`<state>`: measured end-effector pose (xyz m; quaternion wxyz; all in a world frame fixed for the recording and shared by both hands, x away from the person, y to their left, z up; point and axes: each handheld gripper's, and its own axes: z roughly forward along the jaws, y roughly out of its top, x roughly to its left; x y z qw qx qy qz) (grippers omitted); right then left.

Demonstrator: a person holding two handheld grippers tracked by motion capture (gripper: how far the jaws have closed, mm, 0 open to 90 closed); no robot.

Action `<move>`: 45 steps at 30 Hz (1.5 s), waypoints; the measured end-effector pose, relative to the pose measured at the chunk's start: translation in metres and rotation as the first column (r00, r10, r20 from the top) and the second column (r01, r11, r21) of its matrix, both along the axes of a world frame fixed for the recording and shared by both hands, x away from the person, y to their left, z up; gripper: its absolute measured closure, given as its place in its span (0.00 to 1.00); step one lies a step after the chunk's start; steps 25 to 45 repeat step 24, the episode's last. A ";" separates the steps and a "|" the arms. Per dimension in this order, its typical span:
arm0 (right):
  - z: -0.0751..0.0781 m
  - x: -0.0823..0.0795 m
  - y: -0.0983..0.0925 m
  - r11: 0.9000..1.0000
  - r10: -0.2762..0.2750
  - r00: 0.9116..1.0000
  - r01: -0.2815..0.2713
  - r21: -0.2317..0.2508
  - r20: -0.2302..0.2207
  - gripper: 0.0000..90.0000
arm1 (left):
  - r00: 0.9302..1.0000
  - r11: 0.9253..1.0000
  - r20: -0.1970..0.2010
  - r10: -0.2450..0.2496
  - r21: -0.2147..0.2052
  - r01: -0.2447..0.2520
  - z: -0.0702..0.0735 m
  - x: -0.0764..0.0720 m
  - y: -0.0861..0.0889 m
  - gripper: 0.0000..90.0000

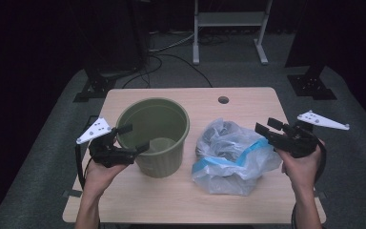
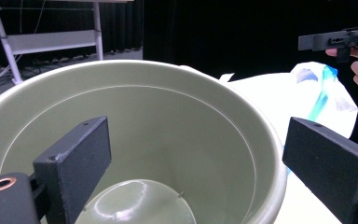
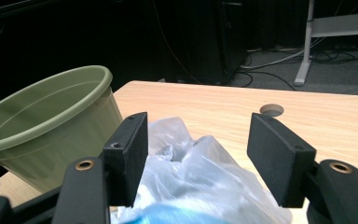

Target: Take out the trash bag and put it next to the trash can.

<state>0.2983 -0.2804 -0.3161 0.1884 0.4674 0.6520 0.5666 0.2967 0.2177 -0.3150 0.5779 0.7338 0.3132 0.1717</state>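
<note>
Wooden table (image 1: 248, 102) under the high view carries one green bucket (image 1: 155, 136) and one clear plastic bag (image 1: 231, 157). Left gripper (image 1: 131, 138) straddles the bucket's near-left rim, jaws spread. Right gripper (image 1: 267, 128) hangs just right of the bag, jaws parted, empty. Left gripper view: one jaw inside the bucket (image 2: 168, 130), one outside. Right gripper view: bag (image 3: 191, 172) below the open jaws.

Green bin (image 1: 155, 136) beside crumpled plastic bag (image 1: 233, 157)

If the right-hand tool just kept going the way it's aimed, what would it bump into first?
Most likely the crumpled plastic bag. The right tool is open and the bag sits just ahead between its jaws. The green bucket stands off to the side, though depth is hard to judge.
</note>
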 end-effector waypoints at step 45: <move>-0.012 -0.015 -0.023 0.999 -0.048 0.998 0.048 0.002 -0.028 0.40 | 1.000 1.000 0.005 -0.005 -0.003 0.005 0.002 0.000 -0.003 0.07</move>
